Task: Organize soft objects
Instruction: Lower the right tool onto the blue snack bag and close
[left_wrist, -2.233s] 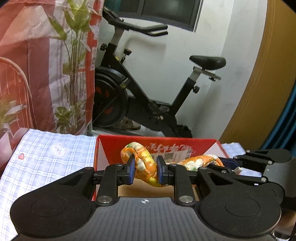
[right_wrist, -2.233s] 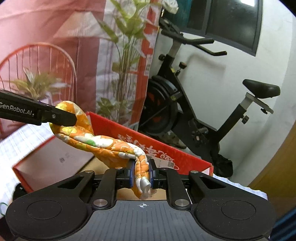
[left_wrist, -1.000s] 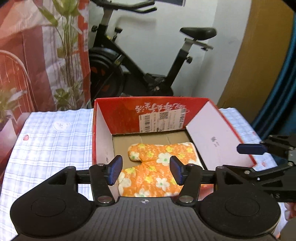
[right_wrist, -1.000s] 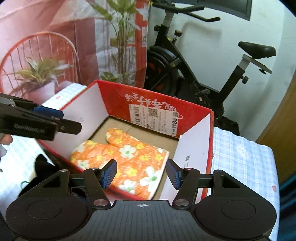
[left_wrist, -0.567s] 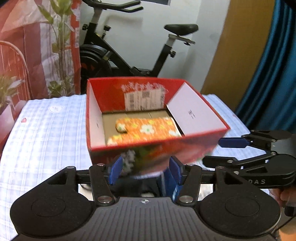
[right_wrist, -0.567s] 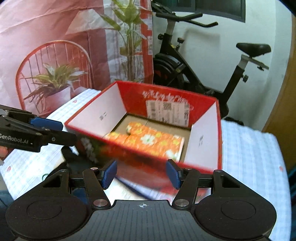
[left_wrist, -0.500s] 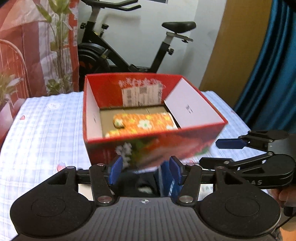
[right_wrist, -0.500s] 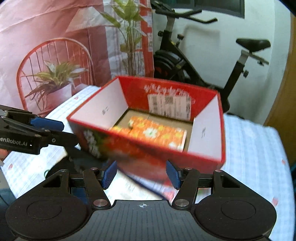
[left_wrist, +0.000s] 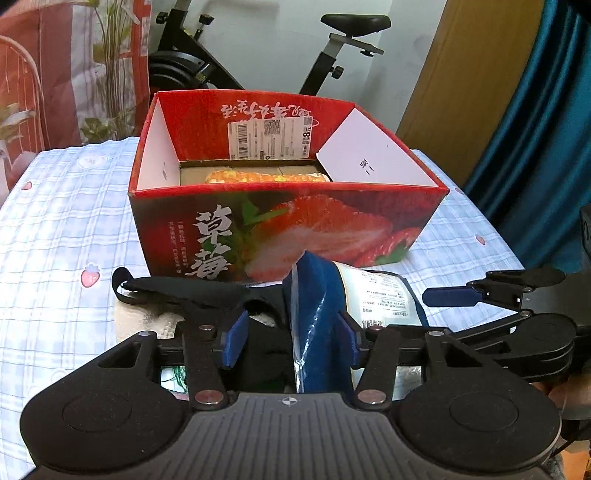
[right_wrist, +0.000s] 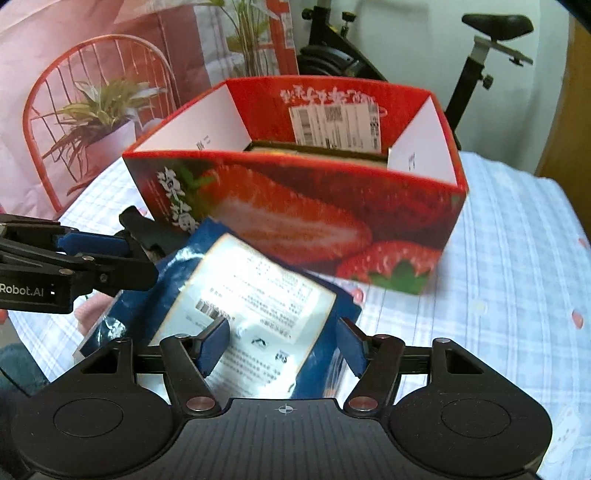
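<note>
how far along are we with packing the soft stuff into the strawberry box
Done: the orange floral cloth lies flat in the red strawberry-printed cardboard box. In hand: nothing gripped; the left gripper, jaws closing, and right gripper, jaws opening, straddle the blue plastic pouch. Left: that pouch, a black strap and a white towel.

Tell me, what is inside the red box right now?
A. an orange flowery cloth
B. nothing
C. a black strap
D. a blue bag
A: the orange flowery cloth lies on the floor of the red box, while the blue bag and the black strap lie on the bed in front of it.
</note>
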